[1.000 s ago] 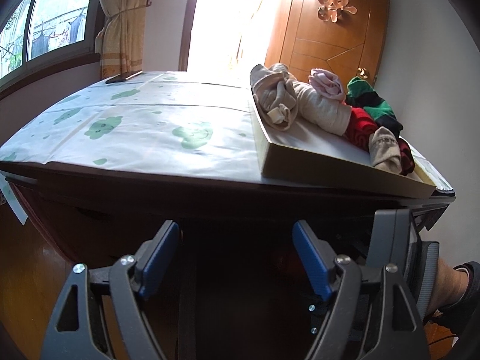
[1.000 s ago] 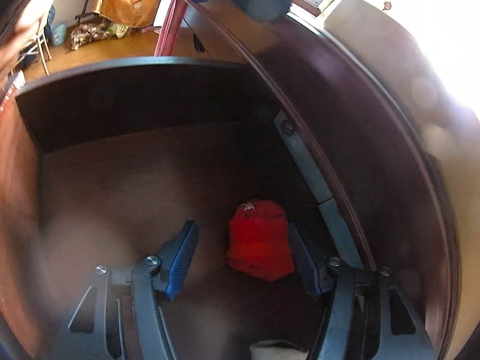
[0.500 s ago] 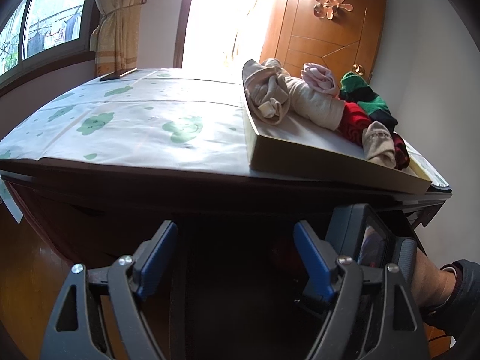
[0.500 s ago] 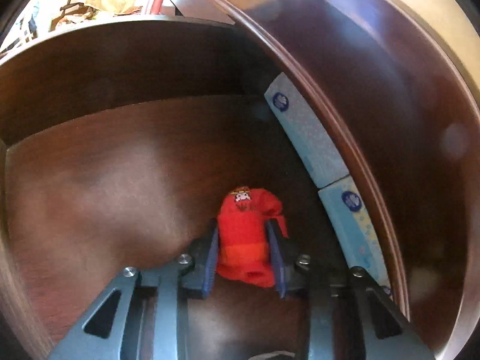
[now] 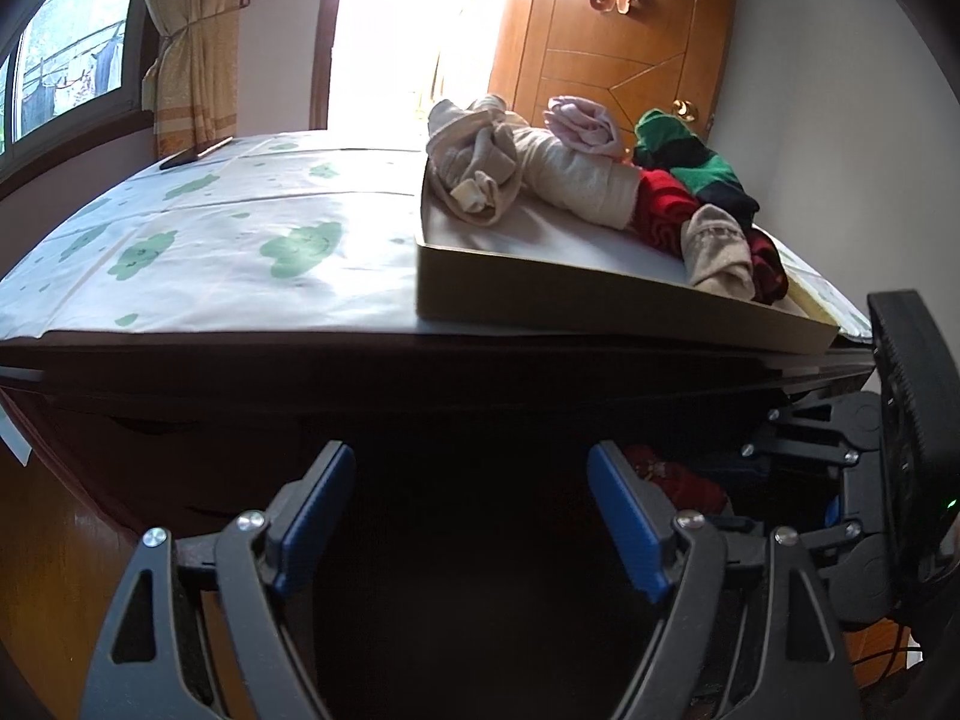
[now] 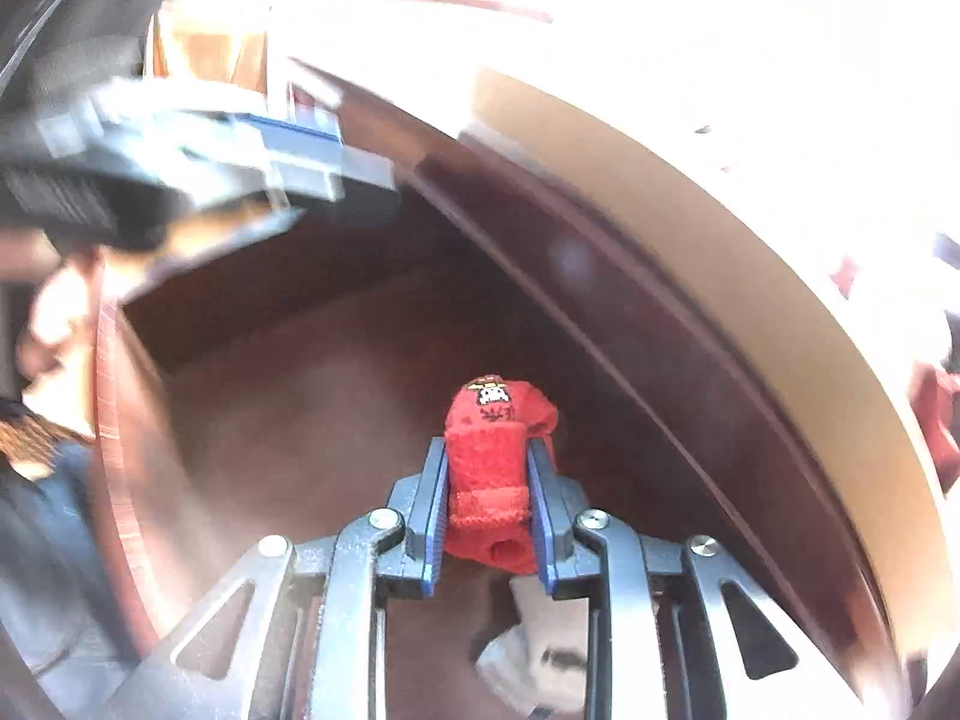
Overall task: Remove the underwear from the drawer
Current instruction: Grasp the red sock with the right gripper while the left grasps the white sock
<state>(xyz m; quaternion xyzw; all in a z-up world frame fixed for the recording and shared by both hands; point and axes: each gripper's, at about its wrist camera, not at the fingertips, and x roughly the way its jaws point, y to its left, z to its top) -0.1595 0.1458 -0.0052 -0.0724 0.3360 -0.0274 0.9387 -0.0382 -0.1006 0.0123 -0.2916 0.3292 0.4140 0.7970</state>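
Lifted now off the drawer (image 6: pixel 336 372) floor: red rolled underwear (image 6: pixel 489 468), pinched between the narrow-set jaws of the right gripper (image 6: pixel 487 501), hanging above the dark wood. Left gripper (image 5: pixel 468 516) spread wide, holding nothing, below the tray (image 5: pixel 600 300) of rolled garments (image 5: pixel 576 180).

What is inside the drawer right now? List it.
A red roll clamped in the right gripper, over the drawer floor. A grey garment lies below the gripper, partly hidden. The near end of the drawer is covered.
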